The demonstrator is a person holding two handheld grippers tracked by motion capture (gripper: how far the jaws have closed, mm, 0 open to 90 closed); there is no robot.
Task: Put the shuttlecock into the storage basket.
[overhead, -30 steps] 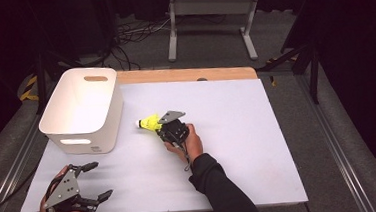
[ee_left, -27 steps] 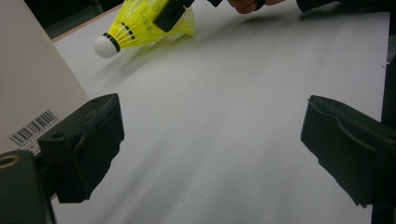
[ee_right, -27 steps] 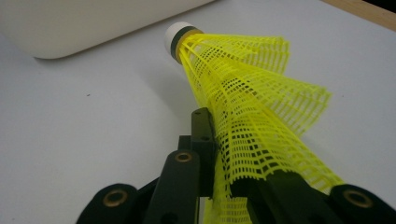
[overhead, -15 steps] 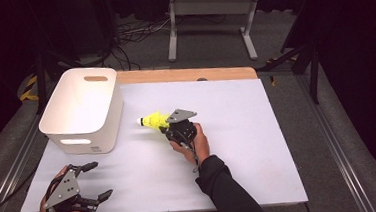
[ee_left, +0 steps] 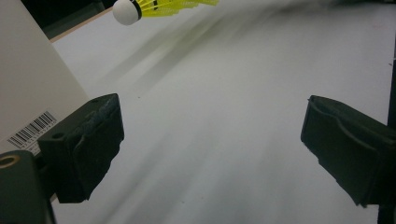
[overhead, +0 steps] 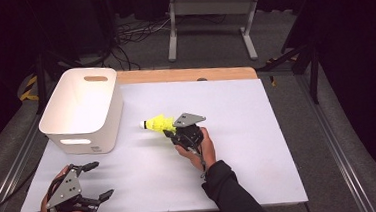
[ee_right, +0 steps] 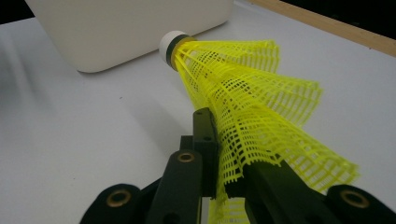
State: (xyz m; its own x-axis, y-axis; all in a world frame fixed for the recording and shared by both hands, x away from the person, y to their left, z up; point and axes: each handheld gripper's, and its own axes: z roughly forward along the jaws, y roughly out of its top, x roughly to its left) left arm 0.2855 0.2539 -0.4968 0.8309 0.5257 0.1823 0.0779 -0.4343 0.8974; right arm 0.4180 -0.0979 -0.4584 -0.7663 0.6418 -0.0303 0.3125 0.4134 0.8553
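1. A white bin [overhead: 83,111] stands on the left side of the counter [overhead: 259,146], near its far edge, with a slot handle cut into its far wall and another in its near wall. What shows of its inside from above is bare white.
2. The right gripper [overhead: 167,131] sits near the middle of the counter, just right of the bin, with the person's hand wrapped around its body.
3. Its jaws are pinched together on the skirt of a yellow shuttlecock [overhead: 156,123]; in the right gripper view the mesh skirt [ee_right: 252,116] is squeezed flat between them.
4. The shuttlecock is held above the counter, outside the bin. Its white cork tip [ee_right: 169,43] points toward the bin's side wall, close to it but apart.
5. The left gripper [overhead: 97,181] rests low at the near left corner of the counter, in front of the bin.
6. Its jaws stand wide apart with only the bare counter between them.
7. In the left gripper view a barcode label [ee_left: 31,130] shows on the bin wall.
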